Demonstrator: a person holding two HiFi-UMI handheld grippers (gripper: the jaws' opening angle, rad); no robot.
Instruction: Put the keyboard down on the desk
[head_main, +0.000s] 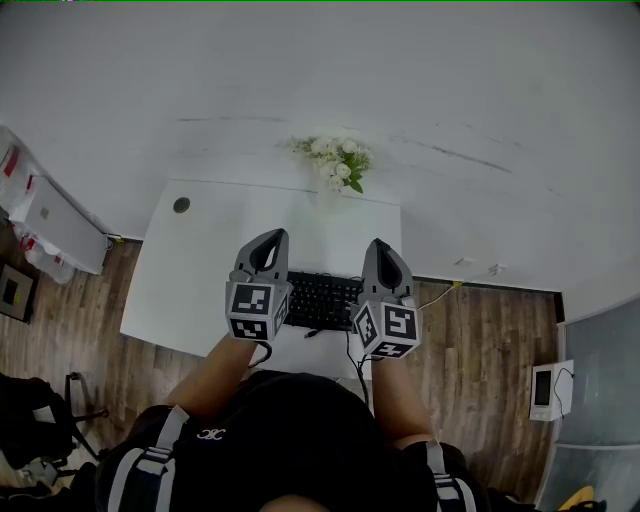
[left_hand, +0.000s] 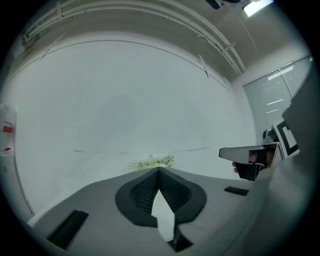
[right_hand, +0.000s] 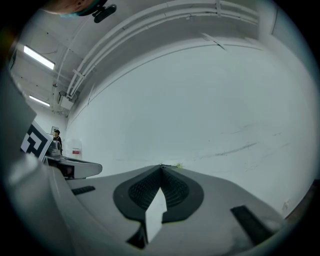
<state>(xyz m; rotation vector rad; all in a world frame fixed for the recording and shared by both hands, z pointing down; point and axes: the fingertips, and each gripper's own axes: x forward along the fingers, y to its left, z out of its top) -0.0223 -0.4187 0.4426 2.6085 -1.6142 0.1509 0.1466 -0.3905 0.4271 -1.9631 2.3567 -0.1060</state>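
We hold the left gripper (head_main: 270, 240) and the right gripper (head_main: 384, 250) side by side, pointing forward, jaws closed together on nothing; below them the keyboard (head_main: 322, 298) lies flat on the desk (head_main: 195, 275), apparently set down; flowers (head_main: 338, 160) stand beyond.

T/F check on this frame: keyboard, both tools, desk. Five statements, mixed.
1. The keyboard lies on the white desk. True.
2. The left tool grips the keyboard. False: its jaws are together with nothing between them.
3. The right tool is shut and empty. True.
4. The flowers stand at the desk's near edge. False: they are at the far edge, by the wall.
5. The keyboard is white. False: it is black.
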